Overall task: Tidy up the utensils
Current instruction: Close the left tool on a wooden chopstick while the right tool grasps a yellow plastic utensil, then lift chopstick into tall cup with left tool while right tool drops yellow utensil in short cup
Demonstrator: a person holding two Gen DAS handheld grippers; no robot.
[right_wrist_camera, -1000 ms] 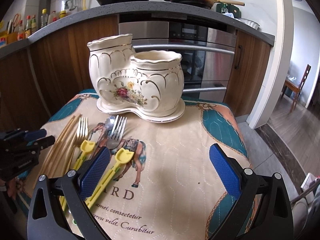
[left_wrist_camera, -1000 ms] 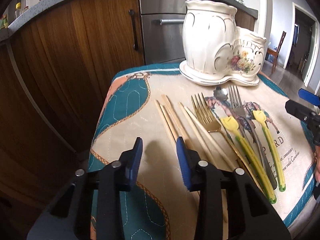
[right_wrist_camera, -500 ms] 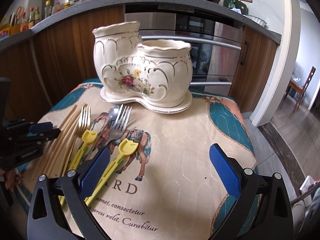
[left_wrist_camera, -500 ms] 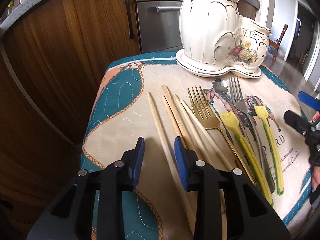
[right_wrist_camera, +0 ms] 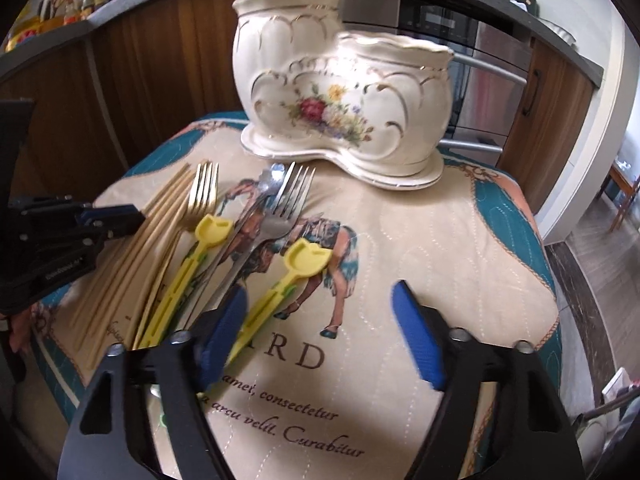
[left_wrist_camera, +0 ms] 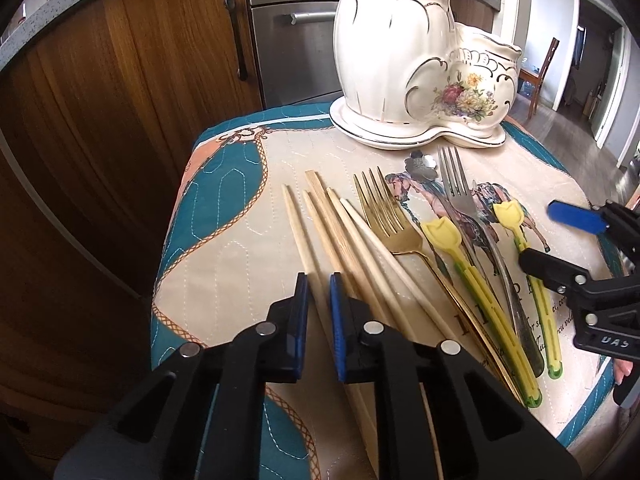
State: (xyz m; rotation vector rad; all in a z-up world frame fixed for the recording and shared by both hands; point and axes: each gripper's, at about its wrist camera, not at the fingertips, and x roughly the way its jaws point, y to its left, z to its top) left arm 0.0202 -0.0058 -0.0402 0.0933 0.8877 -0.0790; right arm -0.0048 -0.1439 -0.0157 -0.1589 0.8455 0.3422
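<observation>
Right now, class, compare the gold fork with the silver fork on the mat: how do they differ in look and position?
1. The gold fork is gold-coloured all over; the silver fork is plain steel grey.
2. The gold fork lies beside the wooden chopsticks; the silver fork lies between the two yellow tulip-tipped picks.
3. The silver fork's tines reach nearer the ceramic holder than the gold fork's.

Both lie flat, tines pointing toward the holder.
</observation>
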